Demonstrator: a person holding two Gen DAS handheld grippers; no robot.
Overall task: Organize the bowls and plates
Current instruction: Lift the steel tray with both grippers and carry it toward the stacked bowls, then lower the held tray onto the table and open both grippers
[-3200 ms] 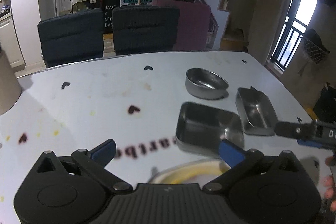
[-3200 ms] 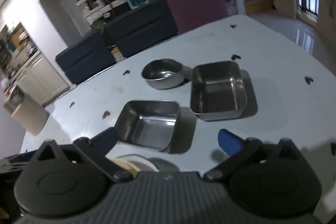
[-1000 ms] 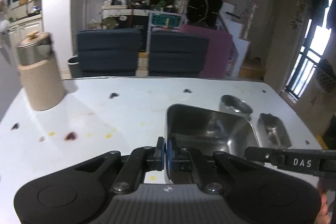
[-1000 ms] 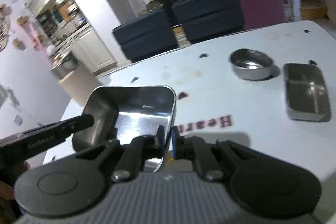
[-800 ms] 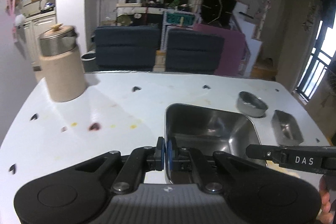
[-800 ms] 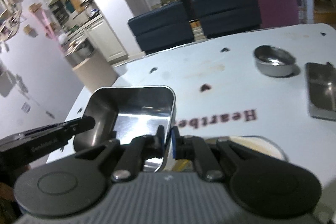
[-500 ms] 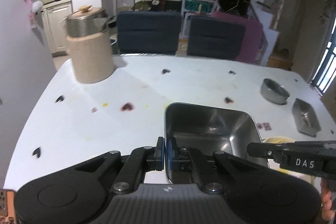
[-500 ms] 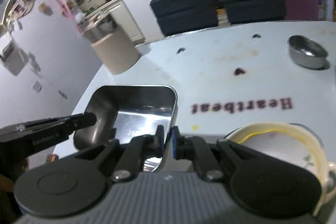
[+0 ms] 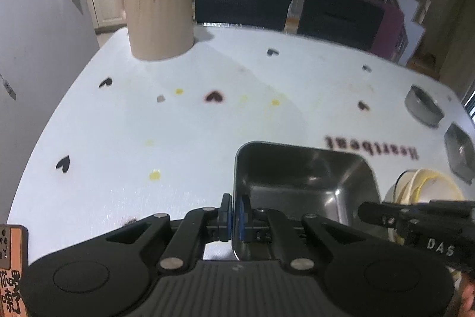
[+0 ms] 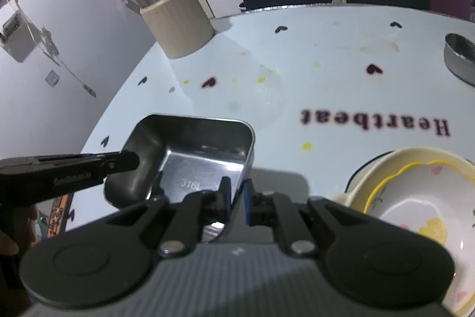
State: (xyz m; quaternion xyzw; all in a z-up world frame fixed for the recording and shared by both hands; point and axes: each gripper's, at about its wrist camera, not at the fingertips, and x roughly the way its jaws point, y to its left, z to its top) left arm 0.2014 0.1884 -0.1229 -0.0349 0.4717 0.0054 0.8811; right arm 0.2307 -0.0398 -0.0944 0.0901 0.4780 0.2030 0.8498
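A square steel tray [image 9: 302, 183] [image 10: 193, 144] is held between both grippers, low over the white table [image 9: 178, 138]. My left gripper [image 9: 233, 216] is shut on the tray's left rim. My right gripper [image 10: 236, 198] is shut on the tray's right wall, its pads on either side of it. Each gripper also shows in the other's view as a black arm reaching to the tray. To the right, a cream bowl with a yellow rim [image 9: 424, 186] [image 10: 415, 198] sits on the table. Farther right are a round steel bowl [image 9: 423, 109] [image 10: 460, 58] and a small oblong steel tray [image 9: 460, 153].
A beige canister with a steel lid [image 9: 157, 11] [image 10: 175, 17] stands at the table's far left corner. Two dark chairs [image 9: 243, 2] stand behind the far edge. A wall runs close along the table's left side. The tablecloth bears heart marks and the word "Heartbeat".
Both grippers have carried the square tray leftward and lower over the table. The canister has come closer, the cream bowl now shows at the right, and the other steel dishes have slid right.
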